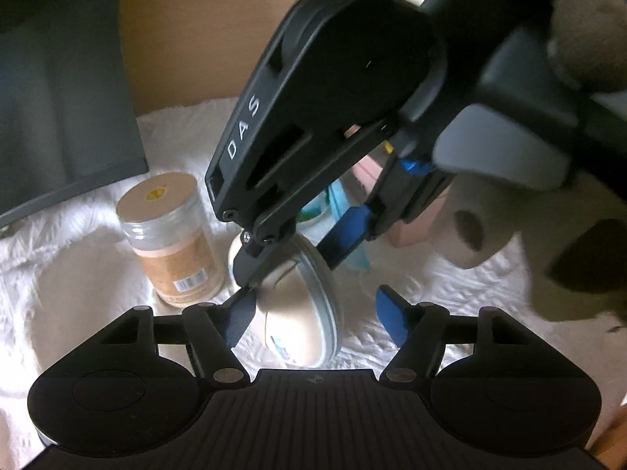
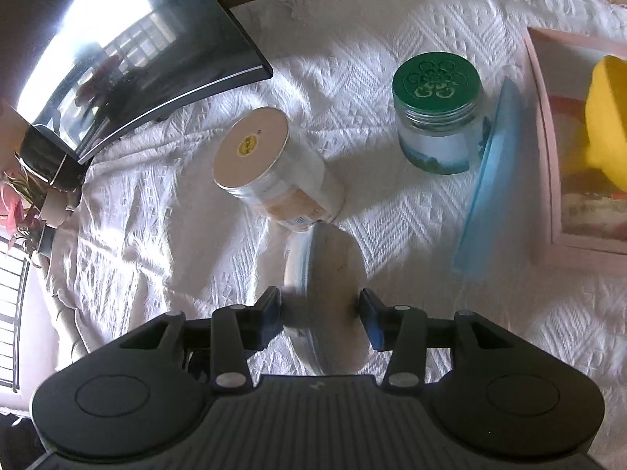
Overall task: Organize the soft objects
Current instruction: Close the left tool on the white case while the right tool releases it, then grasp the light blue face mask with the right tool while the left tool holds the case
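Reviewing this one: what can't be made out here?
- Left wrist view: the right tongs cover the green-lidded jar and most of the pink box.
- Left wrist view: plush toy cut off by the right edge.
- Right wrist view: round pouch blurred, so pad contact is unclear.

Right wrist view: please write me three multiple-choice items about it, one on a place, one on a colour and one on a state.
1. Where does the tan-lidded jar stand in this view?
A) inside the pink box
B) left of the green-lidded jar
C) on the monitor

2. What colour is the cloth under the jars?
A) white
B) red
C) black

3. How is the round zipped pouch?
A) lying flat, untouched
B) inside a jar
C) held on edge between the right tongs

Answers:
1 B, both jars stand on the cloth, the tan-lidded one further left.
2 A, the woven cloth is white.
3 C, both pads touch the pouch's sides.
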{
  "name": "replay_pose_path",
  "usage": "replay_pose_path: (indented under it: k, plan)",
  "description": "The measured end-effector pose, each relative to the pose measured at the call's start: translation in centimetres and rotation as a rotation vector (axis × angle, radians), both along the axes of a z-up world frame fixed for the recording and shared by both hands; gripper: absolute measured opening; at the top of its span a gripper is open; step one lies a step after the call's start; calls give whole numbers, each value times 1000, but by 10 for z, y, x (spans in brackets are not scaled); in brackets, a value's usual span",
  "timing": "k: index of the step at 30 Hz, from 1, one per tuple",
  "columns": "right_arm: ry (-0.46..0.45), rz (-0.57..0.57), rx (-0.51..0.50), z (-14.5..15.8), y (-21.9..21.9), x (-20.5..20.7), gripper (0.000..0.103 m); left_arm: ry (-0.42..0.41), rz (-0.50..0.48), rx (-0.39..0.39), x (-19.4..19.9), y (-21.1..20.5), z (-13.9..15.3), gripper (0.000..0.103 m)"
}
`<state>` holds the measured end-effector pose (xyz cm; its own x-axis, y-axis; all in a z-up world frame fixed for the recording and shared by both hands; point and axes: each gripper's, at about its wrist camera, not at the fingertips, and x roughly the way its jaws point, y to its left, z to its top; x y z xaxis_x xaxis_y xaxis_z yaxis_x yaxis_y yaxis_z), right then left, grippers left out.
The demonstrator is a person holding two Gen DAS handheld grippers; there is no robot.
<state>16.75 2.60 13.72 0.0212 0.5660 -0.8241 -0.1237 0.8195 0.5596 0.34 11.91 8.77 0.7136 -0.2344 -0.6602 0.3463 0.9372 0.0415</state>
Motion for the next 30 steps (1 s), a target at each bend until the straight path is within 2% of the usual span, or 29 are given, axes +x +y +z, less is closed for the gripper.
replay_pose_path:
  k: [2,3,4,9,13,15,17,19,26,30]
  plan:
    - [-3,15,22,3,-1,-2,45,0,29,20,3,2,-2,63]
    - [-15,22,28,7,-2,-4,45,2,49,22,6,5,-2,51]
    - [-31,28,27,10,-4,-6,45,3,63,15,8,8,-2,48]
    - [-195,-11,-32,37,-21,-13,46,37,107,-37,17,25,-1,44]
    - [-353,-114,-123,48,-53,-18,65,62,149,-118,18,36,2,44]
    - [-410,-148,-203,43,-69,-24,66,63,157,-149,18,41,1,44]
    - [-425,-161,-293,30,-82,-30,66,66,168,-182,20,45,1,44]
    - [-418,-165,-327,18,-87,-37,66,78,196,-227,26,53,-1,44]
    - [-406,-126,-358,-4,-68,-40,66,118,275,-322,45,69,-5,43]
    - [-431,-104,-365,-7,-47,-29,66,126,248,-301,47,70,-4,43]
